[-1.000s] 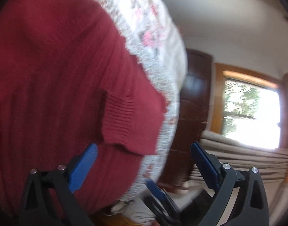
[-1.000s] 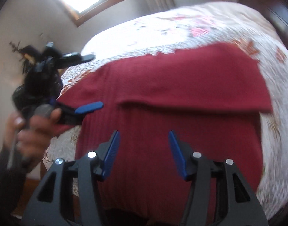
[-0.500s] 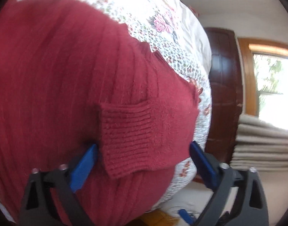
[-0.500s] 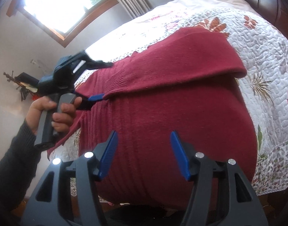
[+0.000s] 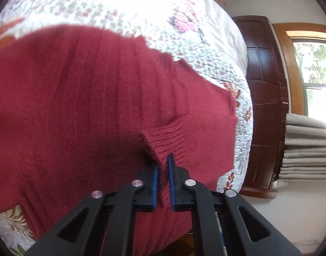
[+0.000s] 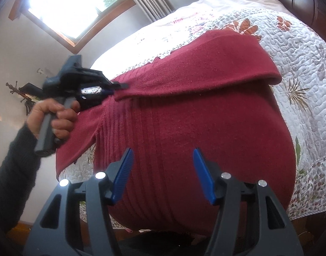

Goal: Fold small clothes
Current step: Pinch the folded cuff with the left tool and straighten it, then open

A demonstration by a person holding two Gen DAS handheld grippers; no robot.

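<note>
A dark red knit sweater (image 6: 195, 128) lies spread on a floral quilted bed (image 6: 301, 49), one sleeve folded across its chest. In the left wrist view my left gripper (image 5: 163, 166) is shut on the ribbed cuff (image 5: 169, 140) of that sleeve, blue pads pinching the knit. The right wrist view shows the same left gripper (image 6: 118, 86) at the sleeve's end, held by a hand (image 6: 54, 117). My right gripper (image 6: 163, 160) hovers open over the sweater's lower body, nothing between its blue fingers (image 6: 202, 177).
A dark wooden headboard (image 5: 263, 98) stands beyond the bed, with a window (image 5: 314, 79) and beige curtain folds (image 5: 308, 147) beside it. Another bright window (image 6: 73, 6) is at the far side. The bed's edge and wooden floor (image 6: 17, 234) lie near me.
My left gripper moved in on the folded sleeve's cuff and shut on it; it was open half a second ago. The right gripper stayed open over the sweater's body.
</note>
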